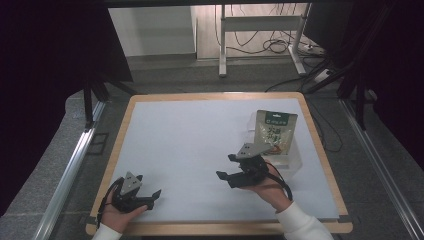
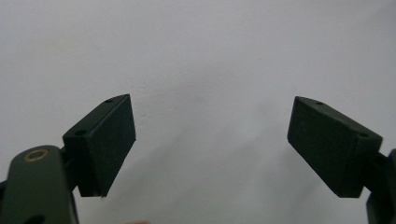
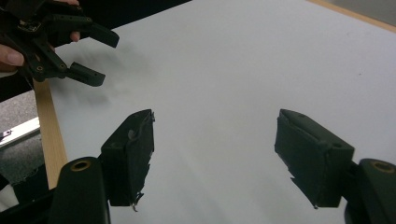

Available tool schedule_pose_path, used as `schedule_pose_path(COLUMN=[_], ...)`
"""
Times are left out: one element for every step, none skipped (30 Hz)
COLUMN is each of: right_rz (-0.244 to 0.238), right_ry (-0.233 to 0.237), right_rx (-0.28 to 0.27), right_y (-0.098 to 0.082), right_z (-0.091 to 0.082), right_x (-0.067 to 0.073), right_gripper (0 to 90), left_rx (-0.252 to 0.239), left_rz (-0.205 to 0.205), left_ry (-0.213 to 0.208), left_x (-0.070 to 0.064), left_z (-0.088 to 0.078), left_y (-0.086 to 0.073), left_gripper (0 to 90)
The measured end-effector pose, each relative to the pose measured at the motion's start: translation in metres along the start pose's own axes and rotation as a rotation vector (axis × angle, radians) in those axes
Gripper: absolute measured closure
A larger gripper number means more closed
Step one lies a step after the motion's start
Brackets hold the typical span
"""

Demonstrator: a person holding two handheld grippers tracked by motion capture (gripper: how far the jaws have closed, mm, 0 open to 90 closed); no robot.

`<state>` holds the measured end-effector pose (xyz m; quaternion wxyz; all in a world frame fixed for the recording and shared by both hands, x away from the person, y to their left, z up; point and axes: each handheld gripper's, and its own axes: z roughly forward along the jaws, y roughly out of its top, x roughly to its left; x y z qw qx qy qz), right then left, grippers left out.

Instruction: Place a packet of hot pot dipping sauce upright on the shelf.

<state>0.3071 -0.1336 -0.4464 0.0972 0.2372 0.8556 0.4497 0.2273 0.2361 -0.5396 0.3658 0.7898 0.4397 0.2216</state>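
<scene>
Trouble could have come had your spread-jawed right gripper [image 1: 231, 166] swung back into the green-topped printed snack pouch [image 1: 275, 131] propped in the clear plastic tray [image 1: 295, 161] behind it, while your left gripper [image 1: 148, 187] waited, jaws wide.

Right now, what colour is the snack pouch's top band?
Green, above a pale printed body; the snack pouch shows best in the high view.
</scene>
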Motion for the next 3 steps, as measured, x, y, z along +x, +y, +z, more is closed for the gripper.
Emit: schedule_pose_path(right_rz=[-0.006,-0.009,-0.01], right_ry=[-0.001,-0.003,-0.006], right_rx=[-0.005,-0.007,-0.009], right_y=[0.0004,0.0007,0.0009], right_z=[0.0001,-0.0002,-0.0002], right_x=[0.0016,0.0023,0.0036], right_gripper=[27.5,27.1,26.6], left_rx=[0.0,0.0,0.0], left_rz=[-0.001,-0.003,-0.004], left_ry=[-0.001,0.0,-0.001], left_x=[0.0003,0.0008,0.001], left_z=[0.0,0.0002,0.0004], left_y=[0.0002,0.0003,0.0003], left_gripper=[15.2,15.2,15.2])
